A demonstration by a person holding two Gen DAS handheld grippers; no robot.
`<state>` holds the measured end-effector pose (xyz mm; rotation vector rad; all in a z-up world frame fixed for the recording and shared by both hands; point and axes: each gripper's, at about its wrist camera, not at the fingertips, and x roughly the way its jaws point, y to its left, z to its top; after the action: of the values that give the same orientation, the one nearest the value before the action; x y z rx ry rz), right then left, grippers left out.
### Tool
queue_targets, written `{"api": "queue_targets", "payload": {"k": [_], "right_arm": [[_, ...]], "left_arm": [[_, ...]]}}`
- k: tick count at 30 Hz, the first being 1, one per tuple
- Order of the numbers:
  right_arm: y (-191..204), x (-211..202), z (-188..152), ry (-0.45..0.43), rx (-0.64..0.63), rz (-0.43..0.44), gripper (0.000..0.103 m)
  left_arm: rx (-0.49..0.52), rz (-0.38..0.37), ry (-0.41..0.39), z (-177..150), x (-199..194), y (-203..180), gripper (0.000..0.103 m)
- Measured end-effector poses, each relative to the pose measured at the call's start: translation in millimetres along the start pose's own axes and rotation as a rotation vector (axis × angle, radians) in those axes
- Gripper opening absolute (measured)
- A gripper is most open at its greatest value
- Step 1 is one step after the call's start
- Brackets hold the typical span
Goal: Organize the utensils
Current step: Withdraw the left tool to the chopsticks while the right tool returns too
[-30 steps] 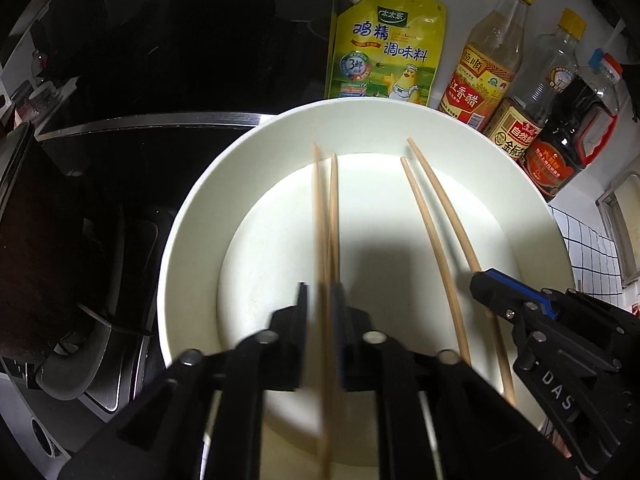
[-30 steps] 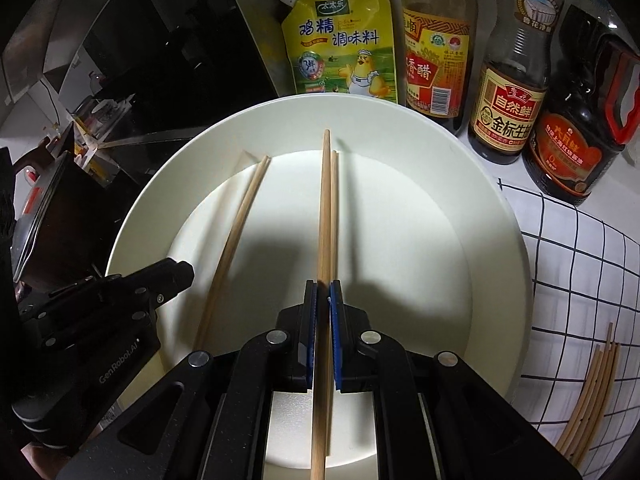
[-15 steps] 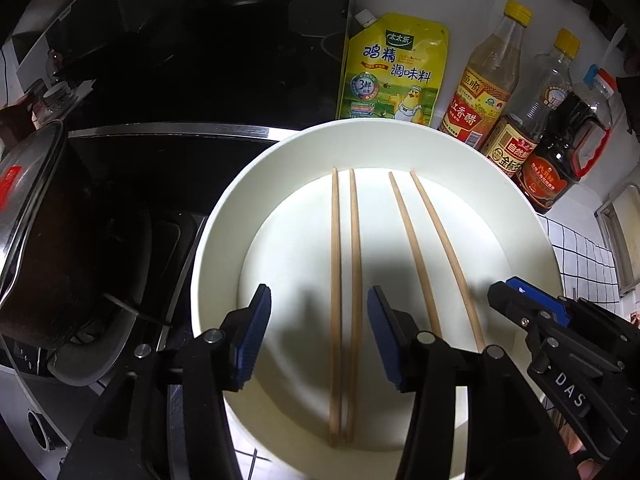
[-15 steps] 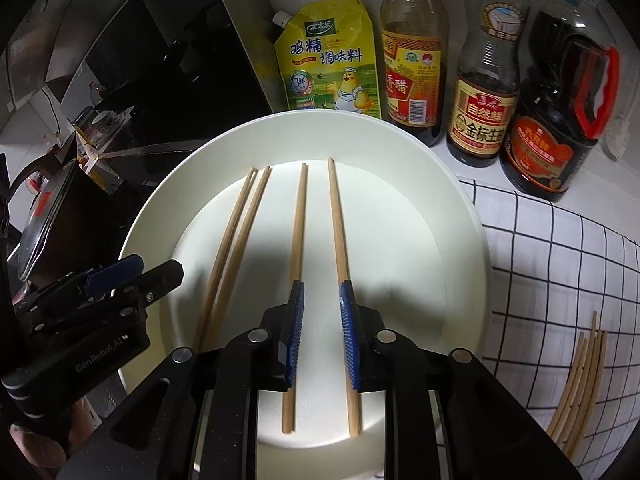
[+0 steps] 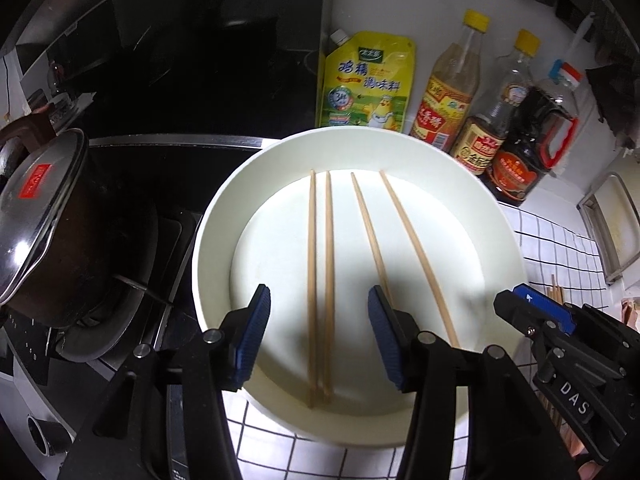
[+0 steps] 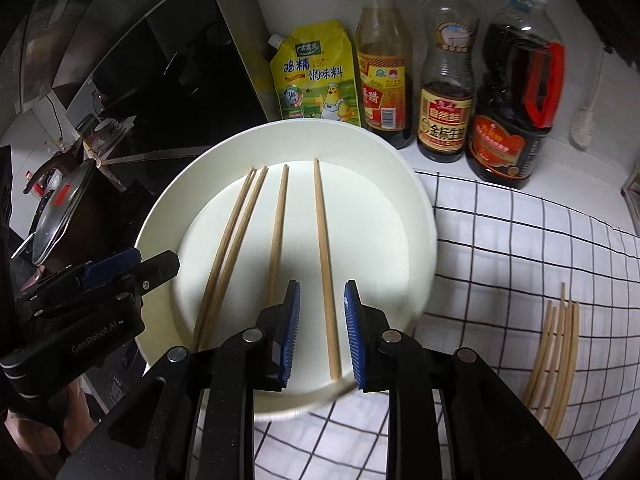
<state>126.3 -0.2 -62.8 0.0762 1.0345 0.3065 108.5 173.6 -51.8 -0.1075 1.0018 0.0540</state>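
Left wrist view first: the left gripper (image 5: 318, 336) hangs over the near rim of the white plate (image 5: 212, 240), its jaws spreading apart and gripping nothing, blue pads clear of the wood on both sides. Lying between them, flat on the plate, is the left pair of chopsticks (image 5: 320, 280), two sticks side by side and nearly touching, running from the near rim toward the far one. Just to their right lies the right pair of chopsticks (image 5: 394, 248), these two splayed a little, closer at the far tips and wider near us. Off to the lower right the right gripper (image 5: 532, 308) pokes into frame. Over on the right wrist view, that right gripper (image 6: 322, 332) is above the plate's near edge, jaws parting too, holding nothing; one stick of the right pair passes between the pads without being pinched, and the other stick lies just outside the left pad. The plate sits on a white cloth with a black grid (image 6: 500, 248). A loose bundle of chopsticks (image 6: 556, 356) rests on that cloth, well apart from the plate. Behind the plate stand a yellow seasoning pouch (image 6: 312, 76) and three sauce bottles (image 6: 444, 92). A lidded dark pot (image 5: 48, 220) sits on the stove to the left.
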Motion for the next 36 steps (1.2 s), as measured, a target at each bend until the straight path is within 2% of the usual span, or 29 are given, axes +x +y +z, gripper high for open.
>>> {"api": "queue_targets", "payload": {"k": [19, 26, 36], "right_arm": [[-27.4, -62.4, -36.9, -0.059, 0.004, -0.005, 0.030], [-55.1, -84.1, -58.2, -0.078, 0.032, -0.020, 0.034], [-115.7, -111.7, -100.7, -0.091, 0.122, -0.081, 0.040]], "left_arm": [[0.028, -0.015, -0.037, -31.4, -50.5, -42.2, 0.059], [0.050, -0.022, -0.037, -43.6, -59.0, -68.5, 0.063], [0.111, -0.086, -0.004, -64.4, -57.6, -124.0, 0.069]]}}
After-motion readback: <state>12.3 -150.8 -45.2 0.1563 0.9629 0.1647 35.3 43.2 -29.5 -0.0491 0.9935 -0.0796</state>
